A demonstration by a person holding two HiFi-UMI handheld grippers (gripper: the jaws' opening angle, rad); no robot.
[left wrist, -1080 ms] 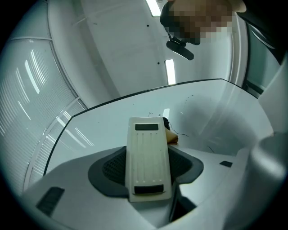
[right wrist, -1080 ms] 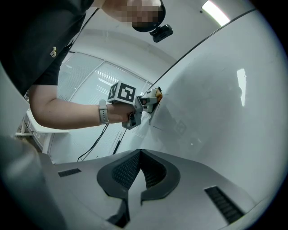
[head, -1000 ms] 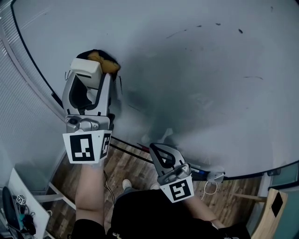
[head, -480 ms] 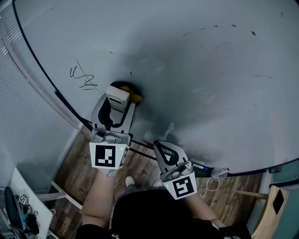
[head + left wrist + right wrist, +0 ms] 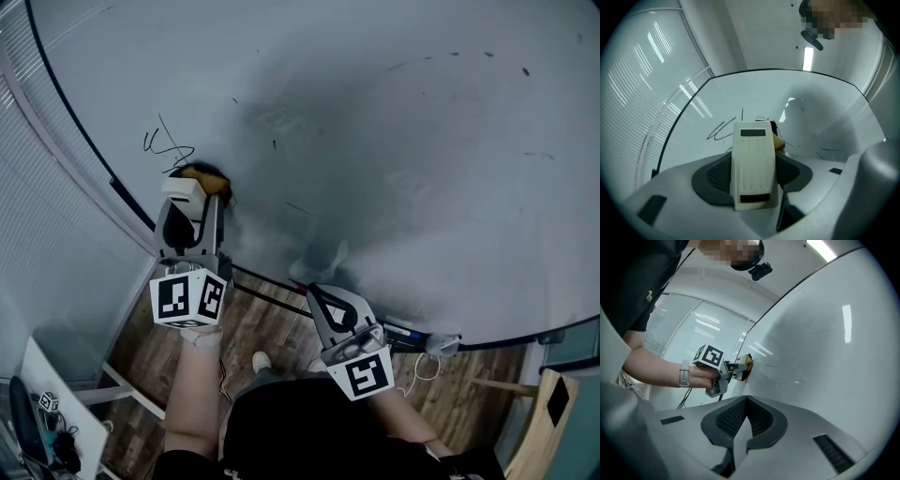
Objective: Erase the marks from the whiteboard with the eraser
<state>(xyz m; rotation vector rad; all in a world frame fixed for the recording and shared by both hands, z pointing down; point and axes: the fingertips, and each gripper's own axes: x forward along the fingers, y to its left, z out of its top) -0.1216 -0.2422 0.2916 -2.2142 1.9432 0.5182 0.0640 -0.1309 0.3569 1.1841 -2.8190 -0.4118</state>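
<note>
Your left gripper (image 5: 190, 208) clamps the cream plastic eraser with a brown pad (image 5: 201, 176) against the large white whiteboard (image 5: 403, 141), just beside a black scribbled mark (image 5: 165, 145). Your right gripper (image 5: 314, 298) hangs lower, fingers together, near the board's bottom edge, above the wooden plank floor (image 5: 267, 323).

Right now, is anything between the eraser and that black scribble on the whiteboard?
Nothing visible. The eraser, clamped in the left gripper, sits right beside the black scribble on the whiteboard, with no object between them.
</note>
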